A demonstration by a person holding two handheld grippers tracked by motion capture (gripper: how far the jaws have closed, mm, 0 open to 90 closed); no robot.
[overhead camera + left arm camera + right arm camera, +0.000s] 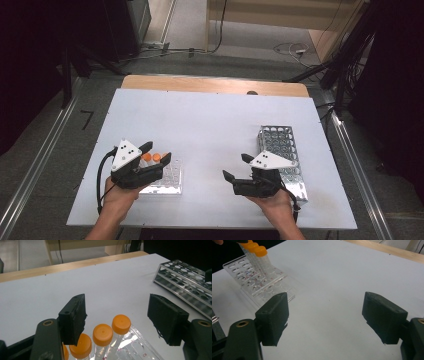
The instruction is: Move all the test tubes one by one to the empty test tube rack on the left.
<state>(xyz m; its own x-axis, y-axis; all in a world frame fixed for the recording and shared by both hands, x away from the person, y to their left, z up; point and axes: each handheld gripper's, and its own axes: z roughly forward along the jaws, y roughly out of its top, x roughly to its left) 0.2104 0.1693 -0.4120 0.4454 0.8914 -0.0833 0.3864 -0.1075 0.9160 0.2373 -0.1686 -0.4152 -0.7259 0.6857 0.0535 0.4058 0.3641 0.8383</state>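
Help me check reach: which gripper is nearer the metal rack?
Right. The right gripper hovers just beside the metal rack; the left gripper is across the table, over the orange-capped tubes.

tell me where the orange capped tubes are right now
The orange-capped tubes stand in the clear plastic rack at the table's near left in the high view, just beyond the left gripper, whose open jaws hover over their caps.
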